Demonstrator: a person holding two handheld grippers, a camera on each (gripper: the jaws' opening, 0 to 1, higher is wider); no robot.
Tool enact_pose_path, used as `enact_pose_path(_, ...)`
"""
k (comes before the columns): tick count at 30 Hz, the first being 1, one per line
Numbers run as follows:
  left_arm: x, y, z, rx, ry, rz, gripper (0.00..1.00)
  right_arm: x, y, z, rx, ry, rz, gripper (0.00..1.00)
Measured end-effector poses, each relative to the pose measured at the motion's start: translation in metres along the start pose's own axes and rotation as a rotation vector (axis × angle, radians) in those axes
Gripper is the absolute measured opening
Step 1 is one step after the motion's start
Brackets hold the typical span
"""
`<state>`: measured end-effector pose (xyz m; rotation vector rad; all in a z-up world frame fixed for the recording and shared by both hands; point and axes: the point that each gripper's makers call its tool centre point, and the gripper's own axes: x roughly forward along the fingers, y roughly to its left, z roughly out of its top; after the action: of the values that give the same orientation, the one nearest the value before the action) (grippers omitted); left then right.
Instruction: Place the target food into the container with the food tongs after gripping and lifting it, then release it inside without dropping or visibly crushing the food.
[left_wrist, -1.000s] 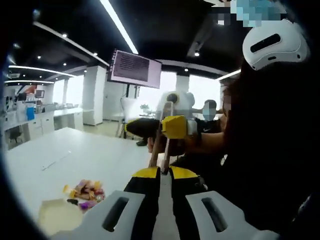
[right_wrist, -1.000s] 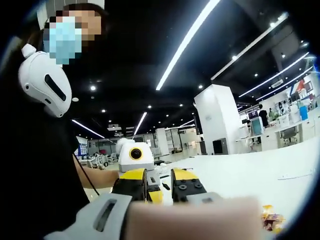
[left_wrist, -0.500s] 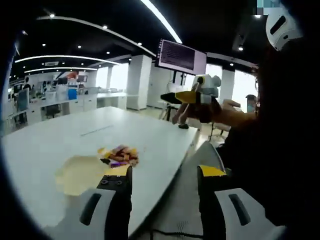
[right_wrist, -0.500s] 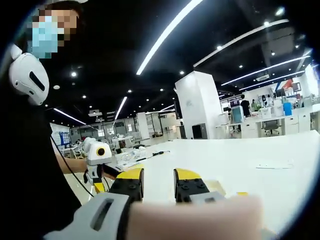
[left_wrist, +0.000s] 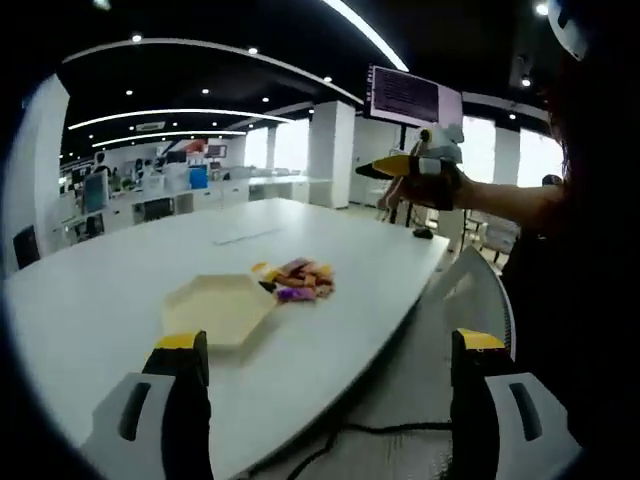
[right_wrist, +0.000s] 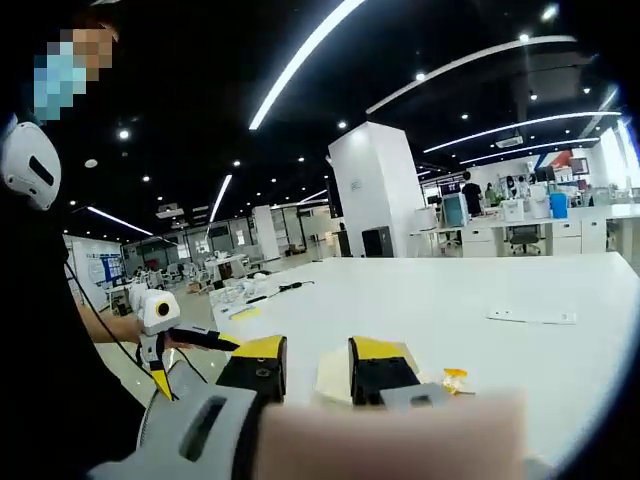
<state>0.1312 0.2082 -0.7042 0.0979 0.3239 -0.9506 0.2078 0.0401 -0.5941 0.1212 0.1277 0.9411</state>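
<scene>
A pale yellow hexagonal container (left_wrist: 218, 310) lies on the white table (left_wrist: 120, 290), with a pile of wrapped sweets (left_wrist: 295, 280) touching its far side. My left gripper (left_wrist: 325, 400) is wide open, short of the table edge and holding nothing. A hand holds my right gripper (left_wrist: 400, 167) in the air beyond the sweets. In the right gripper view, the right gripper (right_wrist: 315, 365) has its jaws a narrow gap apart. A pale blurred bar (right_wrist: 390, 435), seemingly the food tongs, lies across just below them. The container (right_wrist: 335, 375), sweets (right_wrist: 455, 378) and left gripper (right_wrist: 190, 360) are also seen there.
A thin strip of paper (left_wrist: 245, 237) lies farther out on the table. A black cable (left_wrist: 340, 440) runs below the table's rounded edge, beside a white chair (left_wrist: 480, 290). The person in dark clothes stands at the right. Desks and pillars fill the room behind.
My left gripper went from shut on the tongs to wide open and drew back from the right gripper. Both views have swung toward the table, container and sweets.
</scene>
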Motion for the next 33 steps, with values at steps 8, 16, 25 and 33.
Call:
enact_pose_path(8,0.024,0.020,-0.021,0.020,0.018,0.111,1.00,-0.008,-0.016,0.001,0.011,0.007,-0.024,0.24)
enact_pose_path(16,0.034,0.030,-0.026,0.067,-0.004,0.189,1.00,-0.014,-0.032,-0.007,0.005,0.046,-0.064,0.25)
enact_pose_path(25,0.036,0.033,-0.041,0.012,0.071,0.202,1.00,-0.009,-0.048,-0.014,0.009,0.061,-0.098,0.25)
enact_pose_path(33,0.036,0.035,-0.044,0.008,0.079,0.214,1.00,0.005,-0.061,-0.018,-0.005,0.091,-0.104,0.25)
